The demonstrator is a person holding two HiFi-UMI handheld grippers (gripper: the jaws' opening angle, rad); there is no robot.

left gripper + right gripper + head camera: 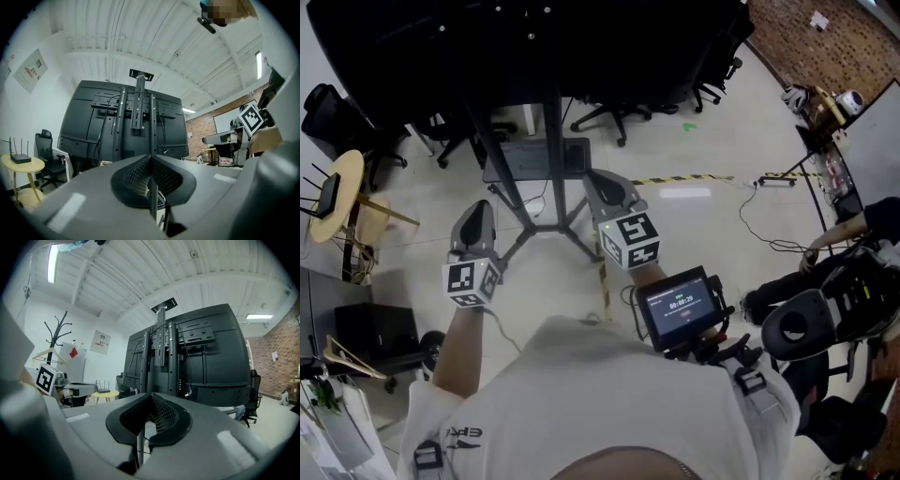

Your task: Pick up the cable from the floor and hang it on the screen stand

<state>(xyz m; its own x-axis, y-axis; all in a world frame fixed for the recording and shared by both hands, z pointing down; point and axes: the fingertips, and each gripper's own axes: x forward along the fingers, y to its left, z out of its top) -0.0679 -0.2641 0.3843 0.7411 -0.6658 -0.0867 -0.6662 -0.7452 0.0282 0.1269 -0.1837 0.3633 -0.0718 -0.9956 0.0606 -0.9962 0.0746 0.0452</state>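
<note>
Both grippers are level and pointed at the screen stand [536, 225]. The left gripper [480, 206] has its jaws pressed together on nothing, and the right gripper [596, 176] is likewise closed and empty. The likeliest cable [742, 217] is a thin dark line looping over the pale floor [694, 225] to the right, well apart from both (I can't be sure it's the one meant). It should be light, limp and a bit slick, so it's likely to sag and slide. Best to pinch it mid-loop, so both ends drape evenly over the stand.
</note>
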